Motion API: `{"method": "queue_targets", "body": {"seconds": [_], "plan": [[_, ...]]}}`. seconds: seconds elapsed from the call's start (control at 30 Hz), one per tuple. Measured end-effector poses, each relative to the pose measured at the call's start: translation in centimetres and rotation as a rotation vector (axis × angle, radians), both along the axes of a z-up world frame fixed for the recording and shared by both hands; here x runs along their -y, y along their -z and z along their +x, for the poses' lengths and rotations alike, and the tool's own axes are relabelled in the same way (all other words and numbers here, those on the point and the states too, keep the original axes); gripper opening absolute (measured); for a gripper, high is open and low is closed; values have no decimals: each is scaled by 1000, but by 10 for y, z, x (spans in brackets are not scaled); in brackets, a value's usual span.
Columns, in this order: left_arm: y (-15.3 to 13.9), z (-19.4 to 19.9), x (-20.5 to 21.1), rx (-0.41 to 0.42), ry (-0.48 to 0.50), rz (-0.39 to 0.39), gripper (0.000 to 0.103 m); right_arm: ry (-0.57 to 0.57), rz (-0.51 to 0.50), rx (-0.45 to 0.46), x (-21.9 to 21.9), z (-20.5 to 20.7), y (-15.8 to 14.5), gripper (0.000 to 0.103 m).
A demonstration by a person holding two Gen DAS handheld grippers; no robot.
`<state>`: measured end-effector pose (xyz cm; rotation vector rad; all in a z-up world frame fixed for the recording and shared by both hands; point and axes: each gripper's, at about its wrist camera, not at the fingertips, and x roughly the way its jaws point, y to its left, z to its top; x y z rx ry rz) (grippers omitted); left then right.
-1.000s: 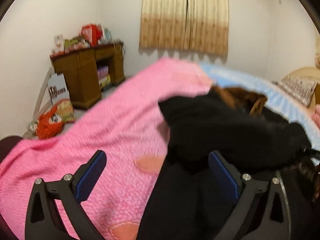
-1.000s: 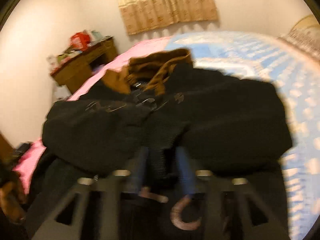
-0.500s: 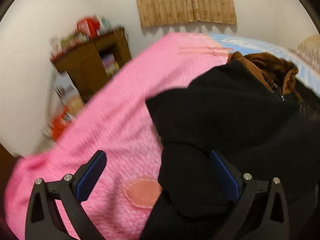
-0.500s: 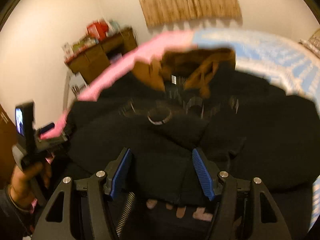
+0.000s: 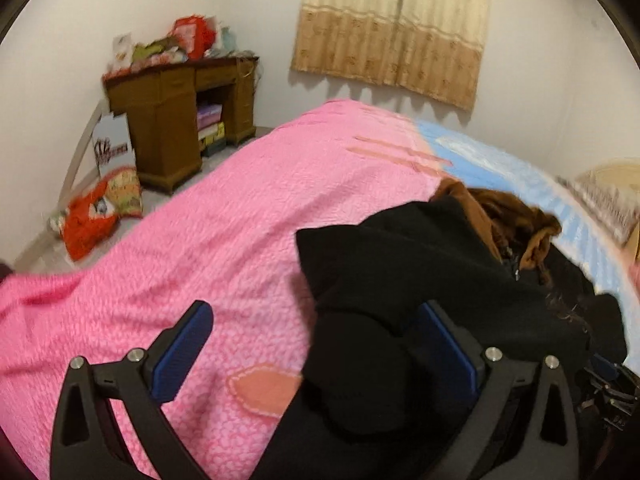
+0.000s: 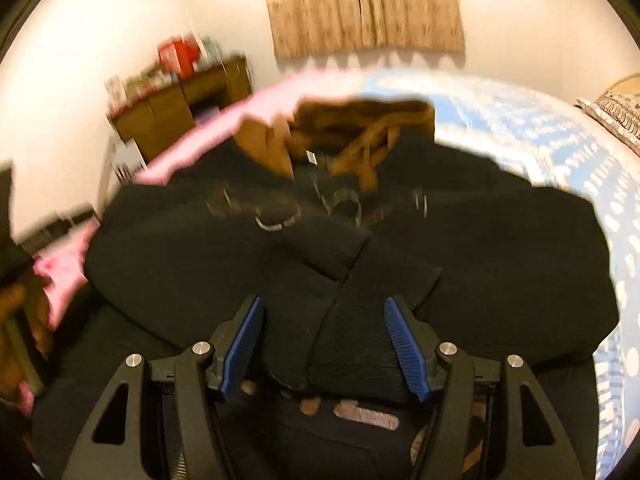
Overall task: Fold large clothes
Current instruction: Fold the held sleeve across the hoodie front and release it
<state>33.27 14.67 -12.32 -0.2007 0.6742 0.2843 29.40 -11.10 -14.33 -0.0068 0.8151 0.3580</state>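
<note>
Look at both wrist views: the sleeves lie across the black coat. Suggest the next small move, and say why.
Probably lower the right tongs and shut them on the coat hem below. Both tongs are open and grip nothing, the left tongs straddle the coat's edge on the pink blanket, and both sleeves already cross the chest, so folding the bottom up seems next.

Your left gripper (image 5: 316,350) hangs wide apart over the pink bedspread (image 5: 224,248), its right pad against a fold of the black coat (image 5: 420,280). The coat's brown hood (image 5: 508,212) lies beyond. 1 wooden desk (image 5: 176,116) stands under clutter by the wall.
</note>
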Motion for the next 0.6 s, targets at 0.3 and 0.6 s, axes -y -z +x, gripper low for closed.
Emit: {"method": "queue_targets", "body": {"seconds": [0.3,0.6], "plan": [[44,23,-19,-129,1,-110,103,5,-17,-15,1,-5,11,64],[50,25,-19,-140,27,-171,103,-15,-12,-36,-1,-1,11,70]]}}
